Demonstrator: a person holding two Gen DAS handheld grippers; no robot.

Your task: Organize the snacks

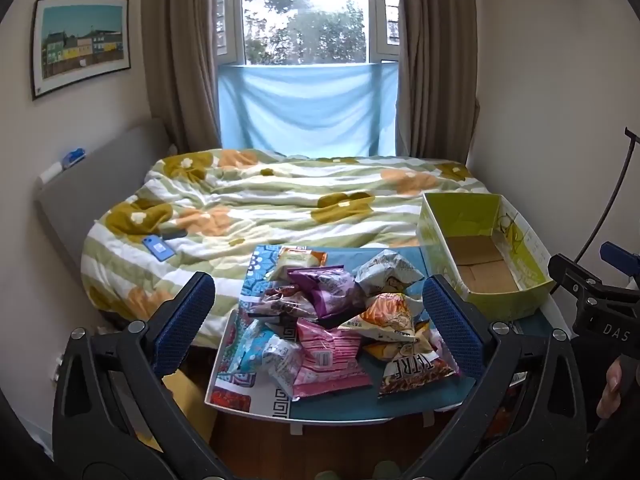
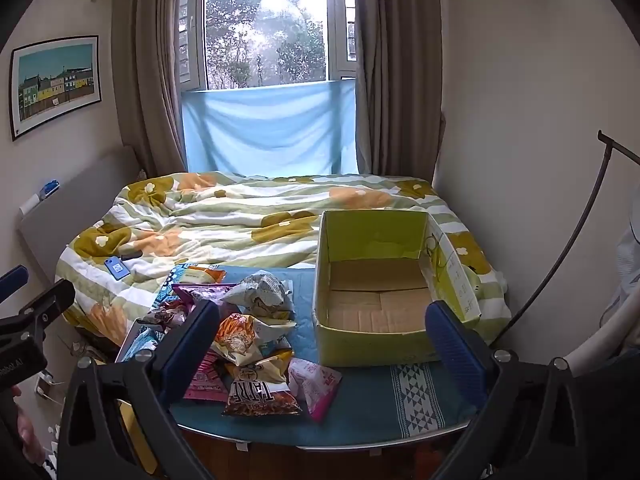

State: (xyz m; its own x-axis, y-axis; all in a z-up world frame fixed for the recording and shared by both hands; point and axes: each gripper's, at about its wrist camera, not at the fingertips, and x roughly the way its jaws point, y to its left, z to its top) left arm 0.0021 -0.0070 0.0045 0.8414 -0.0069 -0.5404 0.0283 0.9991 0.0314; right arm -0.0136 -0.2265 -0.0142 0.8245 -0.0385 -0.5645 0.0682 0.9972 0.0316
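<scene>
Both my claws, left gripper [image 1: 320, 324] and right gripper [image 2: 320, 344], gape wide, holding nothing. Snack packets [image 1: 332, 320] lie heaped left of the cardboard box [image 2: 376, 344] on the near table [image 2: 360, 420].

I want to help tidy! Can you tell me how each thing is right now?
Left gripper: open, holding nothing.
Right gripper: open, holding nothing.
Green box: open top, empty.
Snack bags: piled on the table beside the box.
Window: casements open, curtains drawn back.
</scene>
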